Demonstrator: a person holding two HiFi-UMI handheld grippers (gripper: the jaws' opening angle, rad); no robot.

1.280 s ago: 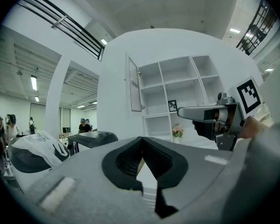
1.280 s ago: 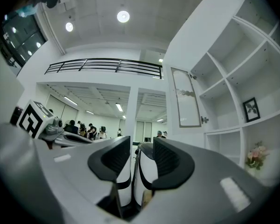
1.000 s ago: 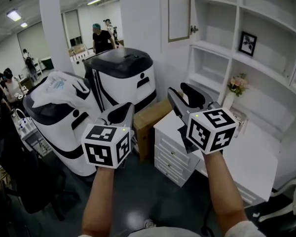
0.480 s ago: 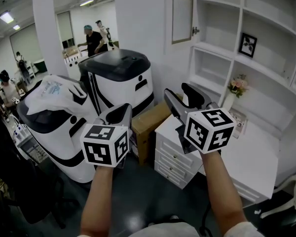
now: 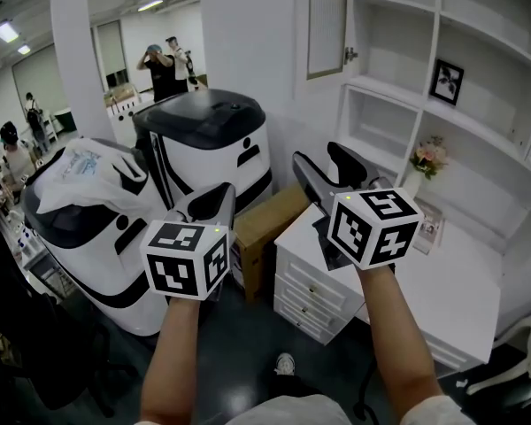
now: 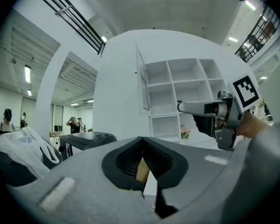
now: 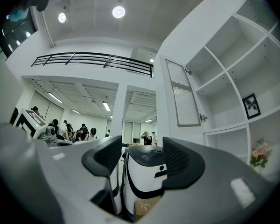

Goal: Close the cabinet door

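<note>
The cabinet door has a smooth white frame round a rippled, translucent pane — the machine shell looks glossy plastic, the box matt brown cardboard.

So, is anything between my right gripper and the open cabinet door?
Nothing visible. The right gripper, whose jaws have just been opening with nothing between them, sits below the cabinet door with only open air between. The drawer unit and cardboard box stand lower, out of the way.
</note>
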